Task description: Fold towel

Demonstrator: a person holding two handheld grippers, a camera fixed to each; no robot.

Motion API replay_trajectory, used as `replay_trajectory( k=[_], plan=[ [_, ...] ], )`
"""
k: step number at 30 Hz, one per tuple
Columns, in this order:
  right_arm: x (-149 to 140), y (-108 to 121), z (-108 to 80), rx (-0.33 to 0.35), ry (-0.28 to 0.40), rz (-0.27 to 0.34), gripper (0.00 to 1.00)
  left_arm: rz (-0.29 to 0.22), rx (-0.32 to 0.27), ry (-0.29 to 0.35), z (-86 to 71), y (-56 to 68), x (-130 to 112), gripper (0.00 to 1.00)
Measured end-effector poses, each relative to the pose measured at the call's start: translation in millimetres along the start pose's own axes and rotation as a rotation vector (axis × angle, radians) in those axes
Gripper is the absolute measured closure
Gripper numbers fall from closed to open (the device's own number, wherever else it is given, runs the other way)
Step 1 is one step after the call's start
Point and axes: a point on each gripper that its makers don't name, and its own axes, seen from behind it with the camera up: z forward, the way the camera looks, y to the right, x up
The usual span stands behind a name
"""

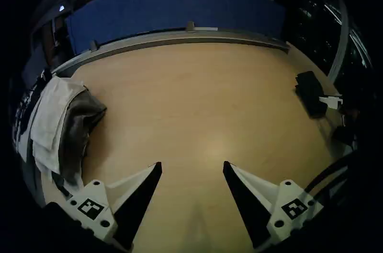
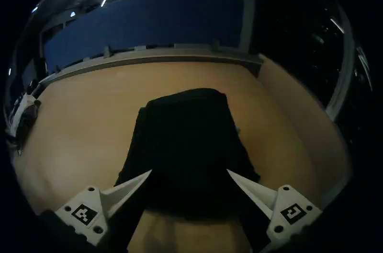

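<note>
In the right gripper view a black towel (image 2: pixel 186 143) lies folded into a thick stack on the wooden table (image 2: pixel 76 123), directly ahead of my right gripper (image 2: pixel 189 172). Its fingers stand open over the stack's near edge, one on each side, not pressing on it. In the left gripper view my left gripper (image 1: pixel 192 165) is open above bare table (image 1: pixel 201 104), holding nothing. A pile of white and grey towels (image 1: pixel 62 123) sits at the table's left edge. The black towel (image 1: pixel 311 91) appears far off at the right, with a white gripper part (image 1: pixel 331 101) beside it.
A blue partition (image 1: pixel 177 6) with a grey rail runs along the table's far edge. The blue partition (image 2: pixel 143 23) also shows in the right gripper view. The table's right edge (image 2: pixel 311 123) drops off into a dark room.
</note>
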Motion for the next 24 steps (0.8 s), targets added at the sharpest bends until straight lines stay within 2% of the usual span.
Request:
replay_trajectory(
  k=[3,12,24],
  plan=[
    [7,0,-4.0,0.002,0.011,0.002,0.00,-0.002,0.003,0.004,-0.2,-1.5,1,0.05],
    [55,-3,-36.5,-0.005,0.126,0.011,0.00,-0.015,0.006,0.026,0.5,-5.4,9,0.05],
    [67,-16,-48.4,0.003,0.155,-0.005,0.00,-0.015,-0.004,0.058,-0.4,-5.7,18,0.05]
  ],
)
